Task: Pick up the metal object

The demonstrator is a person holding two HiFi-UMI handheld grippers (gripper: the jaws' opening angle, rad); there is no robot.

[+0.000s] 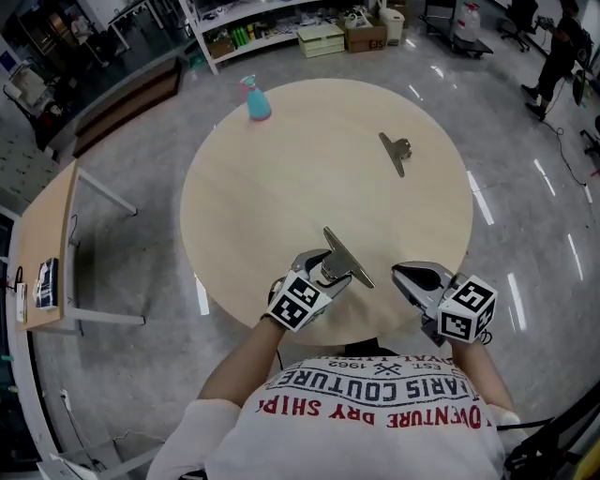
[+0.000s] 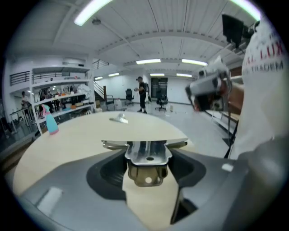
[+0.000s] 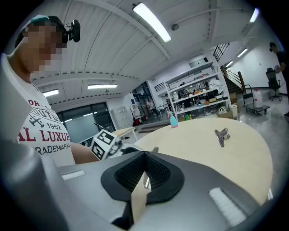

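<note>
A metal clip (image 1: 349, 260) with a long flat plate is at the near edge of the round wooden table (image 1: 272, 187). My left gripper (image 1: 326, 271) is shut on its folded handle. In the left gripper view the clip (image 2: 145, 150) fills the gap between the jaws of the left gripper (image 2: 148, 159), its plate lying level across them. My right gripper (image 1: 399, 275) hovers at the table's near right edge. Its jaws meet at the tips with nothing in them, as the right gripper view (image 3: 144, 155) shows. A second metal clip (image 1: 397, 150) lies flat at the far right of the table.
A blue and pink spray bottle (image 1: 255, 99) stands at the table's far left edge. A narrow wooden desk (image 1: 47, 244) stands to the left on the grey floor. Shelving (image 1: 272, 28) and boxes line the back, and a person (image 1: 562, 47) stands at the far right.
</note>
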